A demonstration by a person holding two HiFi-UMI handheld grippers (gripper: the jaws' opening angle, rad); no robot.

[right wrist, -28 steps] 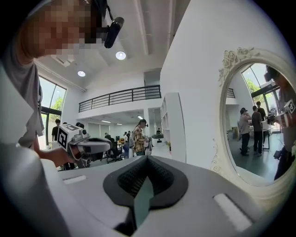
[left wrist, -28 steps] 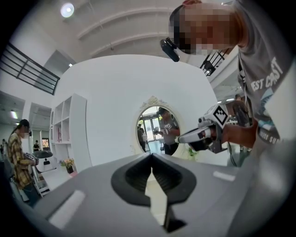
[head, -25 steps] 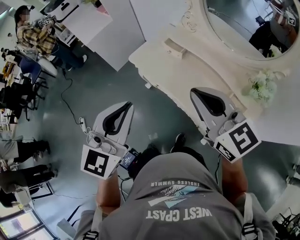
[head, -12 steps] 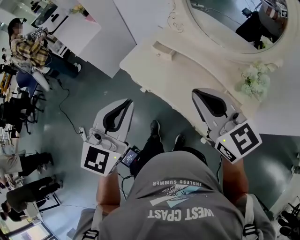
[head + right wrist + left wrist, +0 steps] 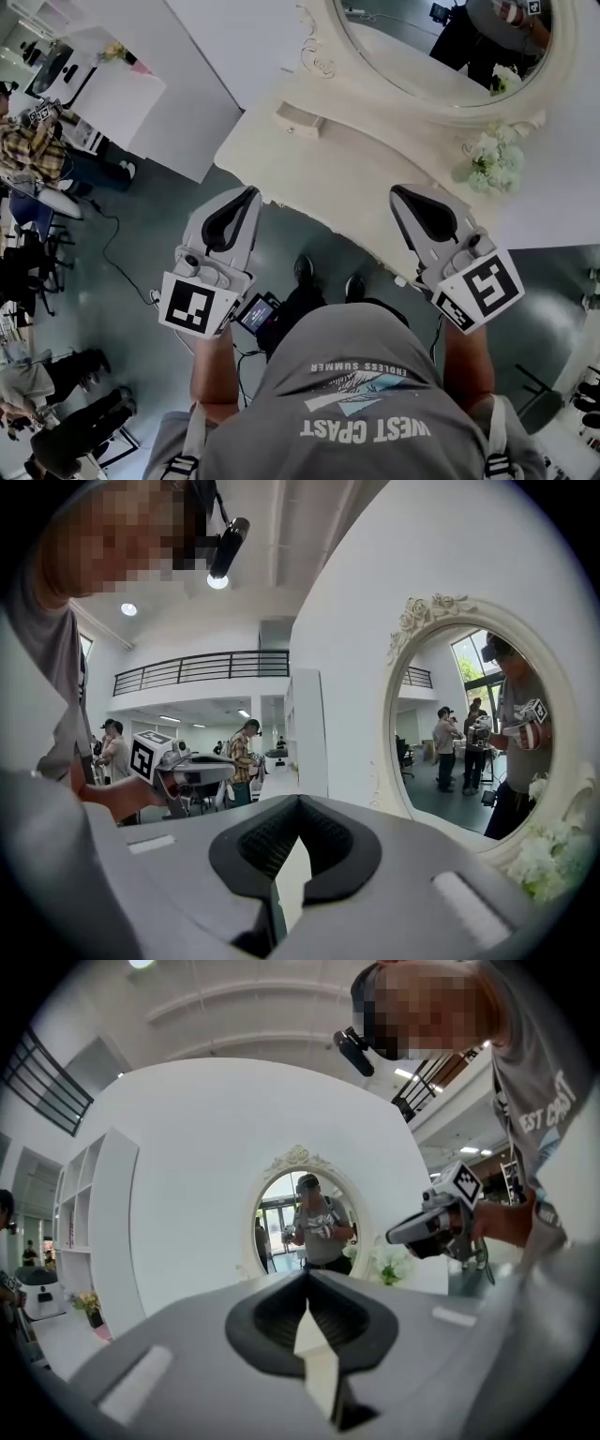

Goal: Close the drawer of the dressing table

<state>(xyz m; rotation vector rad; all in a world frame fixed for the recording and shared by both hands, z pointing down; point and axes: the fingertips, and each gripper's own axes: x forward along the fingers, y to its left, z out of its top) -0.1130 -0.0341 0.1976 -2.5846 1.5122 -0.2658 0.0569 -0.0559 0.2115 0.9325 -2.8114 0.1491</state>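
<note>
1. We face the cream dressing table (image 5: 356, 173), whose front edge runs slantwise across the head view
2. Its oval mirror (image 5: 422, 42) rises at the back
3. Our left gripper (image 5: 251, 192) is closed on nothing, its tip by the table's left front corner
4. Our right gripper (image 5: 397, 192) is likewise closed and empty, over the front edge
5. White flowers (image 5: 489, 161) sit under the mirror's right side
6. What looks like the small drawer (image 5: 300, 120) juts from the ledge at the mirror's left foot, apart from the 2 grippers
</note>
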